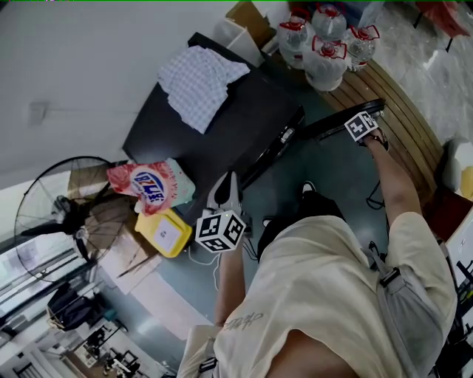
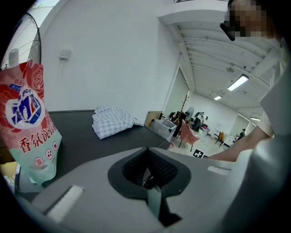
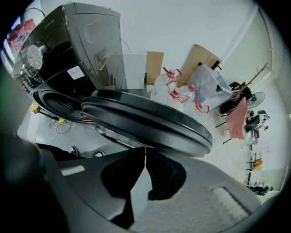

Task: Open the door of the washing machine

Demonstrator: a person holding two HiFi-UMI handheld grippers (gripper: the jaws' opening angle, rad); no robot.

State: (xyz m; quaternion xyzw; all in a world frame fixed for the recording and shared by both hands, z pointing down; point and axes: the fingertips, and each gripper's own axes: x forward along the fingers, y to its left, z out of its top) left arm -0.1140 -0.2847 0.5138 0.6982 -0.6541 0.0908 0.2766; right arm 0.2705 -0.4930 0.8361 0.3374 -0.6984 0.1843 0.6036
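The washing machine [image 3: 77,41] has its round door [image 3: 150,123] swung open, the clenched right tongs [image 3: 145,150] at its rim, while the left tongs [image 2: 146,152], clenched and empty, point across the machine's top.

Bright indoor light, sharp, fisheye edges darkened

This looks like a big open work hall or lab, not a home. A washing machine [image 1: 229,125] stands alone by a white wall [image 1: 89,52], with a standing fan [image 1: 66,214], big water bottles [image 1: 325,44] and cardboard [image 1: 251,18] around it. Long ceiling lamps [image 2: 238,83] hang over far chairs [image 2: 186,136] (small, hard to read).
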